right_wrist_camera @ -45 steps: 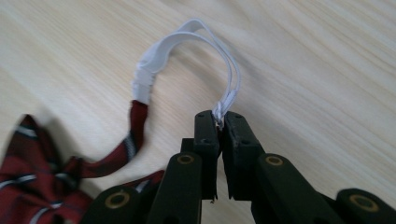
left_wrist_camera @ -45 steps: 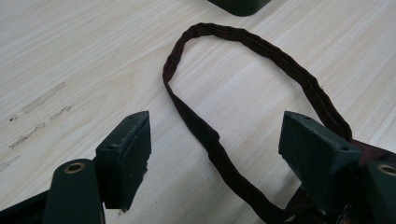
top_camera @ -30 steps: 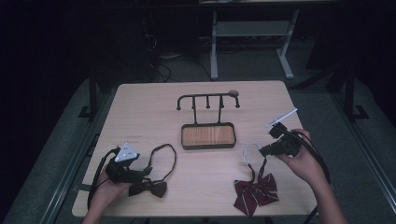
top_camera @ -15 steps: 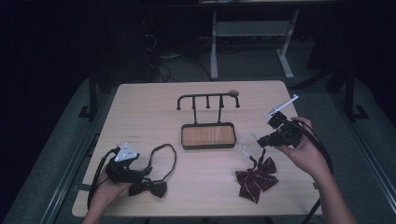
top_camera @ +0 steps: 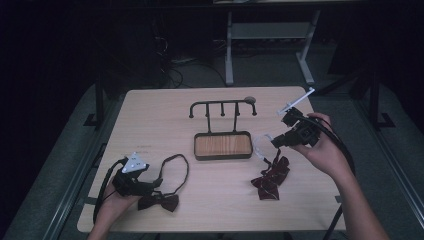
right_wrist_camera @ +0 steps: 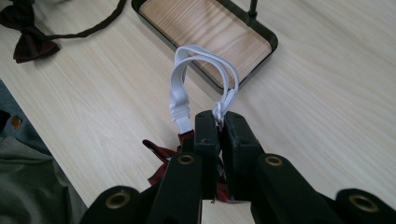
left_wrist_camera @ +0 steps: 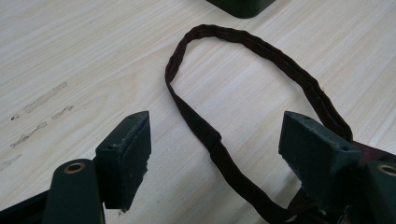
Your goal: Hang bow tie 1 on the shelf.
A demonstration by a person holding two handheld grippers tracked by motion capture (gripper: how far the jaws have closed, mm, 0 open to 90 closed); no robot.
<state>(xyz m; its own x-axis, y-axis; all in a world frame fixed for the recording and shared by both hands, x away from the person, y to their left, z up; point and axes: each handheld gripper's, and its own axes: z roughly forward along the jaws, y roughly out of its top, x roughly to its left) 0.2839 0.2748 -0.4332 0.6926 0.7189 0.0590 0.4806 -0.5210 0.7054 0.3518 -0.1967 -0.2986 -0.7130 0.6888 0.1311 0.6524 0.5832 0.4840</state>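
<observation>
High view shows one wooden bench (top_camera: 210, 200) with two bow ties on it and one rack between them. The first bow tie (top_camera: 159, 202) is dark brown and lies flat near the front left corner, with its dark neck band (top_camera: 176, 167) making one loop toward the middle of the bench. The second one, a dark red bow tie (top_camera: 271, 178), is at the front right; its lower part rests on the bench and its upper part is lifted. It has one white elastic band (top_camera: 261, 145), which stands up as a loop just beside the right end of the tray.

The rack (top_camera: 222, 107) is one black metal bar with four short pegs, and it stands on a black tray (top_camera: 223, 146) with a wooden bottom.

Two grippers are in use, one in each hand. The left gripper (left_wrist_camera: 217, 149) rests low over the bench at the dark brown bow tie. Left gripper view shows its two jaws spread wide apart, with a part of the dark neck band lying on the bench between them; the pads do not press it.

The right gripper (right_wrist_camera: 219, 123) is held above the bench. Right gripper view shows its jaws pressed together, pinching the white elastic band near its clasp, so the dark red bow tie hangs under it.
</observation>
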